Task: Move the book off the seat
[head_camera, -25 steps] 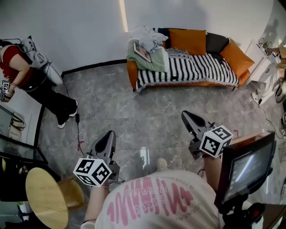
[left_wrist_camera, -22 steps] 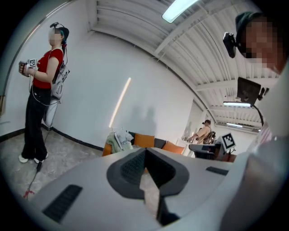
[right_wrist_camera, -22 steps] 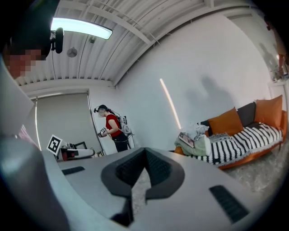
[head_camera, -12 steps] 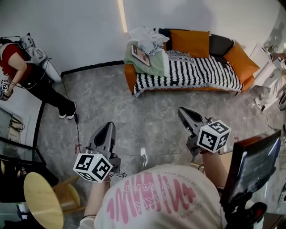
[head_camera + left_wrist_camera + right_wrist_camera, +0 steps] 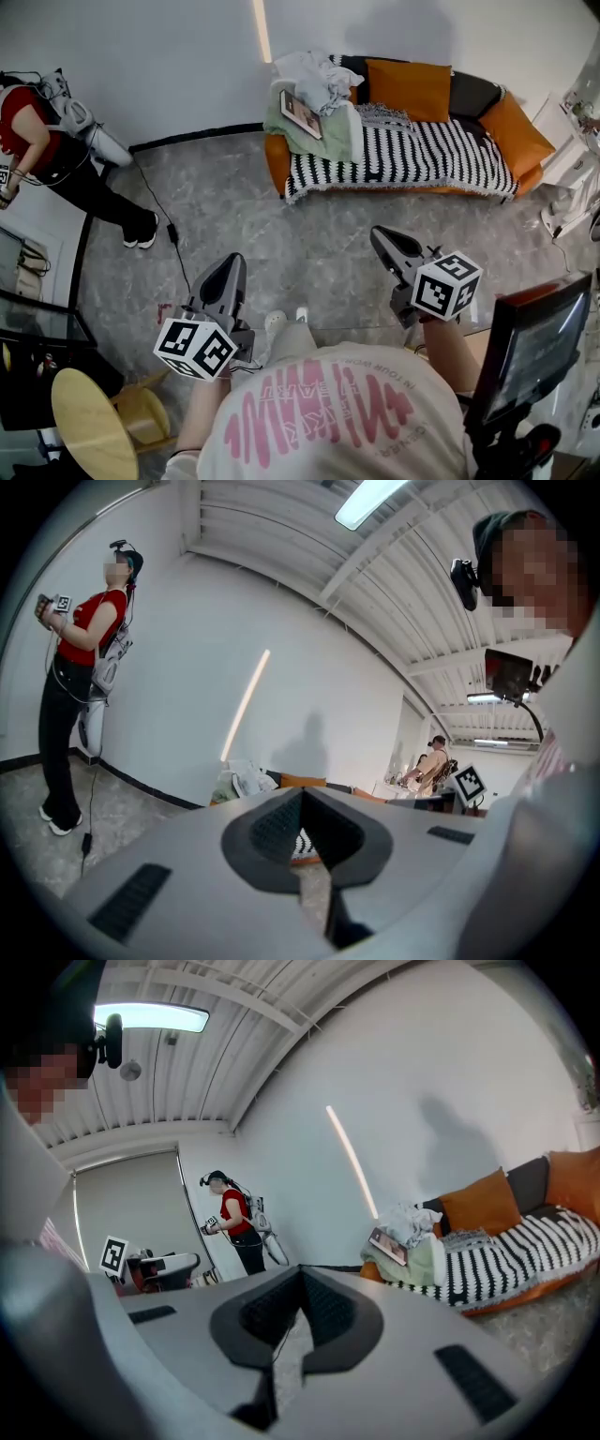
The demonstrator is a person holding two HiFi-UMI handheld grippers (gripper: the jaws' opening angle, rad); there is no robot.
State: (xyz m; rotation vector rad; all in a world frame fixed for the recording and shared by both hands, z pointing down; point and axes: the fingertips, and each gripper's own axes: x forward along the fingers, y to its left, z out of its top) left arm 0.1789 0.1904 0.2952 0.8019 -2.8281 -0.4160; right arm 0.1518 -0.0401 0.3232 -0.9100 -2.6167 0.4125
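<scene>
The book (image 5: 302, 112) lies tilted on a green blanket (image 5: 323, 131) at the left end of the orange sofa (image 5: 403, 155). It also shows in the right gripper view, where the book (image 5: 387, 1245) sits far ahead of the jaws. My left gripper (image 5: 232, 264) and right gripper (image 5: 381, 237) hang over the grey floor, well short of the sofa, both pointing toward it. Each has its jaws together with nothing between them, as seen on the left gripper (image 5: 302, 795) and the right gripper (image 5: 302, 1273).
A person in a red top (image 5: 37, 131) stands at the far left, with a cable (image 5: 173, 234) trailing on the floor. A round wooden stool (image 5: 89, 422) is at the lower left and a monitor (image 5: 530, 347) at the lower right. Orange cushions (image 5: 408, 86) and crumpled cloth (image 5: 314, 77) lie on the sofa.
Both grippers have moved forward across the floor toward the sofa, still shut. The wearer's shoes now show between them.
</scene>
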